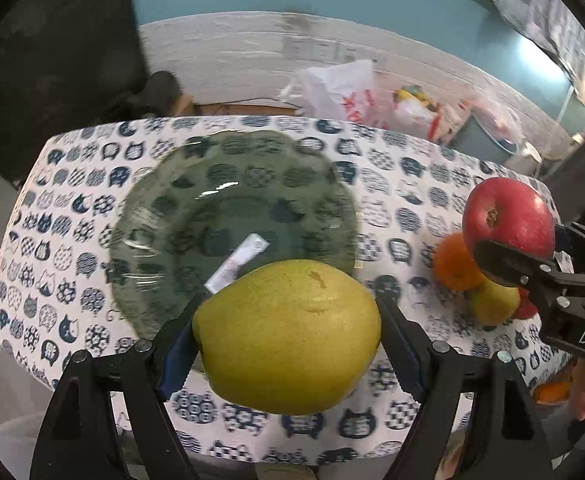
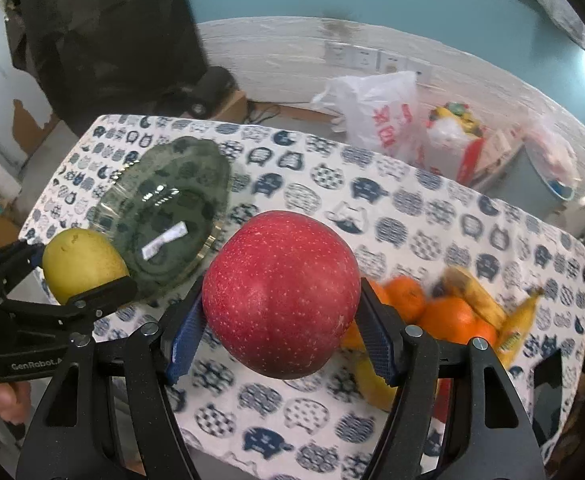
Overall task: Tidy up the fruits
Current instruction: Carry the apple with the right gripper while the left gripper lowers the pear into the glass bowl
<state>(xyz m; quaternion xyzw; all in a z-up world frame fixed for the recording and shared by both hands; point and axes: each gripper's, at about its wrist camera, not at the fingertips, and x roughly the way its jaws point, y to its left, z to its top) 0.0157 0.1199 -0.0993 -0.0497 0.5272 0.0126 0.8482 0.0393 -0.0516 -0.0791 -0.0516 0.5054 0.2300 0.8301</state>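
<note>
Left hand-held gripper and right hand-held gripper, both clamped, raised side by side.

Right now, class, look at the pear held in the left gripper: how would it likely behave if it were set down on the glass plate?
The pear looks rounded and smooth, so it could well roll on the glass plate, whose surface looks slick. It probably feels firm and fairly heavy, since the left gripper pinches it at its sides without visible denting.
</note>
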